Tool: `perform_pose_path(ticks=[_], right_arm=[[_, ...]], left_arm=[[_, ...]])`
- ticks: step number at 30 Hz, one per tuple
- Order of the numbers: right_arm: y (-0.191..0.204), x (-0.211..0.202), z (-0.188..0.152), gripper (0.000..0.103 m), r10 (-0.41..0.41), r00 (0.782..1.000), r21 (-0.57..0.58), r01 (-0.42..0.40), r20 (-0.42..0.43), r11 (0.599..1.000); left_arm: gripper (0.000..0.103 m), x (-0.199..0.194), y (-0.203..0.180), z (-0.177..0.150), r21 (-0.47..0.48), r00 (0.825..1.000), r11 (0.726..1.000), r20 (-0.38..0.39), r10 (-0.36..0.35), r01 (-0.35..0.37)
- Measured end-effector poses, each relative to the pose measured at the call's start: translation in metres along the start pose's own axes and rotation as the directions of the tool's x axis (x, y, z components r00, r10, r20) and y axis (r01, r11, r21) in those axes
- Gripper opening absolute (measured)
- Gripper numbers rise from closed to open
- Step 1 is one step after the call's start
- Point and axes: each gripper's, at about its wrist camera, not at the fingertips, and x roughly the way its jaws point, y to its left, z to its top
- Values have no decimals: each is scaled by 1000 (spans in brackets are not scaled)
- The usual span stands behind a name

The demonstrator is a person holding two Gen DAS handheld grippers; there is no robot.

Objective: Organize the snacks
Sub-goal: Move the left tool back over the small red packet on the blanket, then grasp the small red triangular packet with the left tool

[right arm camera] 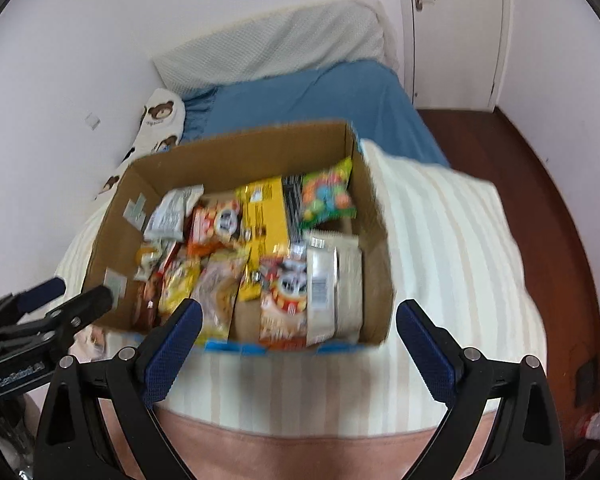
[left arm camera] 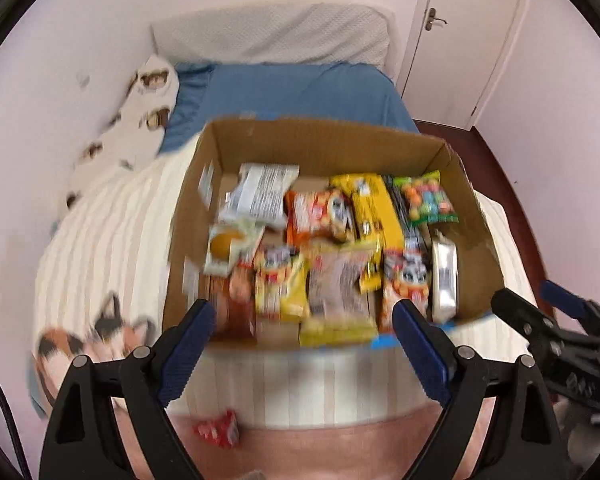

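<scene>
Snacks (left arm camera: 324,248) are seen piled in an open cardboard box (left arm camera: 320,140) at frame centre, on a striped blanket (left arm camera: 112,220). Left gripper (left arm camera: 304,320) is held spread, empty, below the box; right gripper (right arm camera: 300,320) likewise spread, empty.

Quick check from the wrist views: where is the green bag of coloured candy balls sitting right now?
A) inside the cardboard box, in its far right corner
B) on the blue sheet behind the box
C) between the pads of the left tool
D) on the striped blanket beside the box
A: the green candy bag lies inside the cardboard box, against its far right corner, with both tools empty.
</scene>
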Motion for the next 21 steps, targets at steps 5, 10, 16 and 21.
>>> perform_pose_path(ticks=[5,10,16,21], right_arm=[[-3,15,-20,100,24,998,39,-22,-52,999],[5,27,-28,100,41,997,50,-38,-70,998],[21,37,-28,100,53,995,21,-52,-89,998],[33,46,-27,100,47,993,-19,-49,-107,999]], left_arm=[[91,17,53,-54,-192,992,981,-116,-55,32],[91,51,96,-102,-356,968,934,-232,-94,5],[91,83,113,-131,-413,944,910,-312,-103,-38],[89,113,108,-145,-386,918,921,-382,-108,-53]])
